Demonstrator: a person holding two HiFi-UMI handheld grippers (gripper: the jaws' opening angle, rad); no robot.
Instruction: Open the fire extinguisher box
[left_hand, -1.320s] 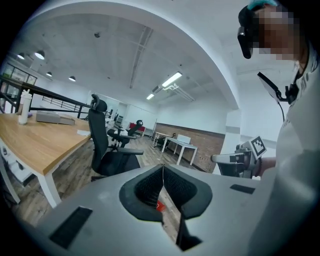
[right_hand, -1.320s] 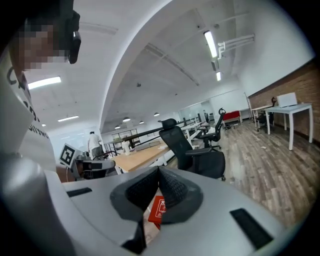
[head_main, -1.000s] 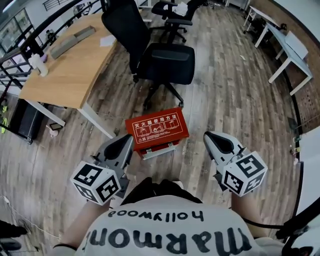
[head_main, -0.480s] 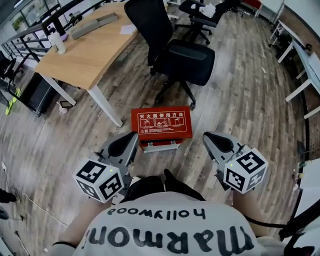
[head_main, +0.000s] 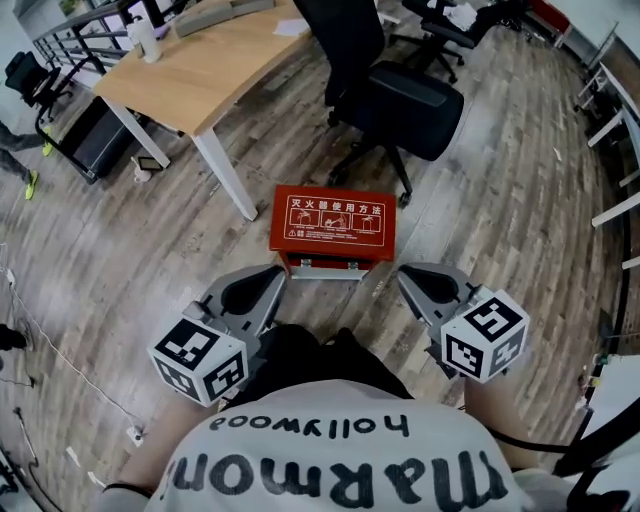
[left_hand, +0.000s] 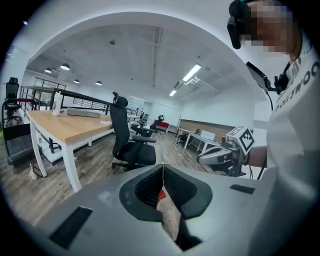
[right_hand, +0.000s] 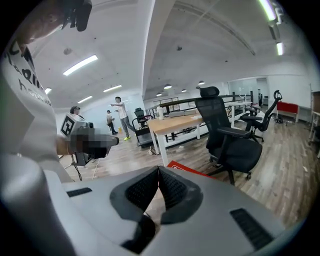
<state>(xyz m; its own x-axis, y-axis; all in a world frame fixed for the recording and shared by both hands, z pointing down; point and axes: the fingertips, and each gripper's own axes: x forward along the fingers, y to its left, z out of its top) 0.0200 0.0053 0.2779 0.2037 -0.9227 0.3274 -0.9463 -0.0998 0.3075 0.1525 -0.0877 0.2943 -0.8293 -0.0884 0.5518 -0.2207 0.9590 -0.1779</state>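
Fire extinguisher box (head_main: 333, 226) higher in view than before, front hardware (head_main: 325, 267) indistinct

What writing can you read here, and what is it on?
"灭火器使用方法": on the lid of the box.
"hollywood": on the shirt, upside down in the head view.
"Marmon": same shirt, cut off by the picture's edge.
Small print under the box's heading: too small to read.

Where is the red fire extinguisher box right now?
In the head view, the red box lies on the floor at centre, just beyond the left gripper and right gripper, near a black office chair.
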